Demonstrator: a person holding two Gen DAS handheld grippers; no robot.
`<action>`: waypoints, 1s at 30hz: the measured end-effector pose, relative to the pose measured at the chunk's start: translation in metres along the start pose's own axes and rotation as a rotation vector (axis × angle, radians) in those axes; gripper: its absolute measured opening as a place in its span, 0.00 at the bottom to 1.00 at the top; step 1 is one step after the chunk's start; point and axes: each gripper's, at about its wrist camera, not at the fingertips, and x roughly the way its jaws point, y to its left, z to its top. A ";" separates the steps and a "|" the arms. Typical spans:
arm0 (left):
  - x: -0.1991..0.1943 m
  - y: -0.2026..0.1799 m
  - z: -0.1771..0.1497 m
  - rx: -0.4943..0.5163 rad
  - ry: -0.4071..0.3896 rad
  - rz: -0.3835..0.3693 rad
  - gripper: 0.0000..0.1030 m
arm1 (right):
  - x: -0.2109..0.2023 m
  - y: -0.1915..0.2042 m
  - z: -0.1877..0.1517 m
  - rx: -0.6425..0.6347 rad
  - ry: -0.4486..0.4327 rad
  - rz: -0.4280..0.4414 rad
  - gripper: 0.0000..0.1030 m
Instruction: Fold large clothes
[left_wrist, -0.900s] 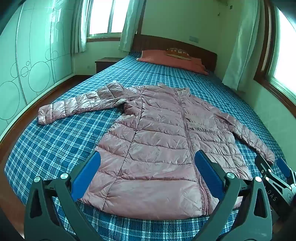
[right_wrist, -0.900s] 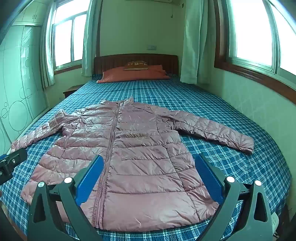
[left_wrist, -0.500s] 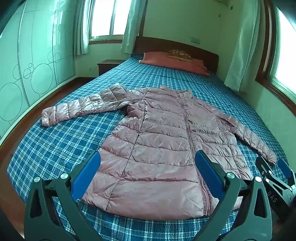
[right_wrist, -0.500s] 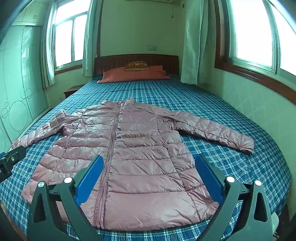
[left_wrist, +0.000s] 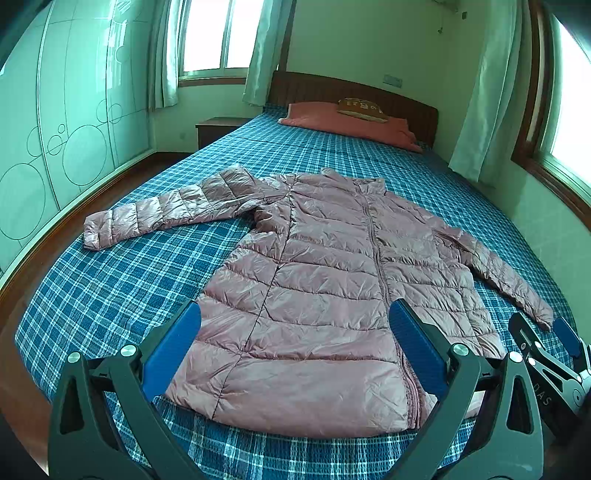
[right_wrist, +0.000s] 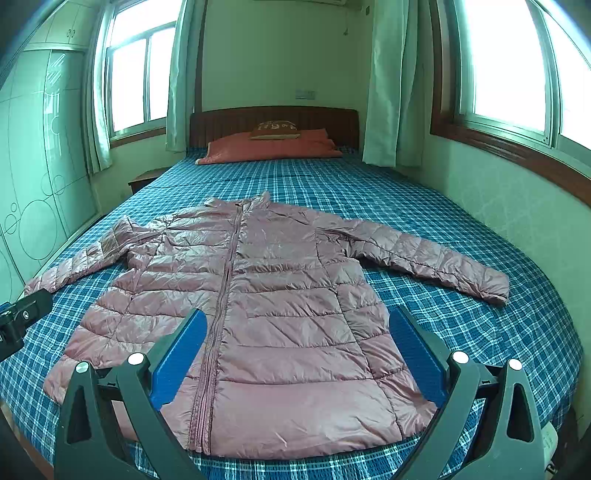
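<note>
A dusty-pink quilted puffer jacket (left_wrist: 317, 295) lies flat and face up on a bed covered with a blue-and-white checked sheet (left_wrist: 122, 280), its front zip (right_wrist: 221, 299) closed and running from the collar down to the hem. The hem lies near the foot edge of the bed, closest to both cameras, and the collar points toward the dark wooden headboard (right_wrist: 273, 118). Both sleeves are spread outward: one (left_wrist: 162, 210) reaches toward the side of the bed next to the pale green wardrobe with circle patterns (left_wrist: 55, 140), the other (right_wrist: 432, 258) toward the side by the wall under the wood-framed window (right_wrist: 517, 66). The left hand-held gripper (left_wrist: 295, 354) hangs above the hem with its blue-padded jaws spread wide; nothing is between them and they are clear of the fabric. The right hand-held gripper (right_wrist: 299, 354) hangs likewise over the hem on the other side of the zip, jaws wide apart and empty. In the left wrist view the right hand-held gripper shows at the lower right edge, just beside the cuff of the nearer sleeve. At the head of the bed an orange-red pillow (right_wrist: 273, 149) lies against the headboard with a small brown patterned cushion (right_wrist: 275, 130) on top of it. Pale green curtains (right_wrist: 393, 85) hang beside the windows, and a dark wooden nightstand (left_wrist: 218, 129) stands beside the bed.
</note>
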 end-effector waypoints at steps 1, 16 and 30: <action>0.000 0.000 0.000 0.002 0.001 0.000 0.98 | 0.000 0.000 0.000 0.001 0.000 -0.001 0.95; 0.000 -0.001 -0.001 0.005 -0.004 -0.003 0.98 | 0.001 0.002 -0.002 -0.003 -0.001 0.001 0.95; 0.000 -0.003 -0.004 0.005 -0.003 -0.001 0.98 | 0.002 0.003 -0.003 -0.002 0.000 0.002 0.95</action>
